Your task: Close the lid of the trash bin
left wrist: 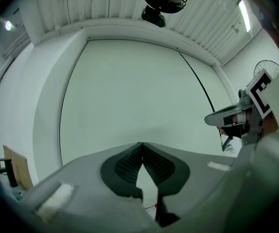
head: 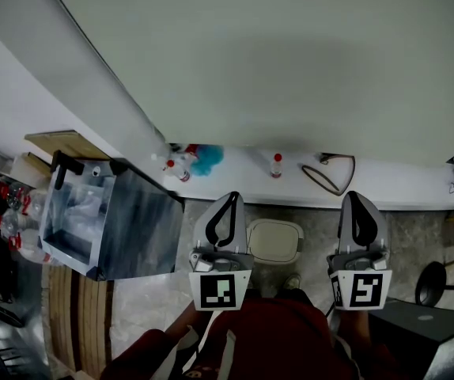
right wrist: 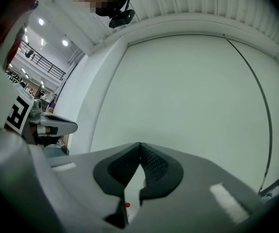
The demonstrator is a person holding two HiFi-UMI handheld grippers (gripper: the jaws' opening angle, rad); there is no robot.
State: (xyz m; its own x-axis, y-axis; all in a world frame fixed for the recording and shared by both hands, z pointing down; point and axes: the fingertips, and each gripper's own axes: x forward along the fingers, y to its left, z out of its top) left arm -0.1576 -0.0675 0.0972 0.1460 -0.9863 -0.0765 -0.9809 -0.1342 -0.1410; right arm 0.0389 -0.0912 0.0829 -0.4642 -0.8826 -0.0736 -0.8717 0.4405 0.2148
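Between the grippers, the trash bin (head: 275, 241) has its left edge hidden behind the left gripper (head: 233, 199); its body under the lid is unseen. The blue object (head: 208, 158) ahead of the left gripper is too blurred to identify. The bottle (head: 276, 165) has an unreadable label. The sleeves (head: 274, 339) are cut off at the bottom edge.

The floor (head: 429, 232) is grey with little specks. A cream trash bin (head: 274, 240) stands on it, in the middle of the head view. At 9 o'clock from the bin is a big grey box (head: 132, 224). At 4 o'clock is a dark round thing (head: 431, 285), too dim to tell what it is. A white strip (head: 401, 184) runs along the foot of the wall. On it, at 12 o'clock from the bin, stands a little bottle (head: 276, 165) with a red cap. At 11 o'clock are a second bottle (head: 181, 169) and a blue fluffy thing (head: 208, 158). At 1 o'clock lies a dark loop of cable (head: 330, 174).
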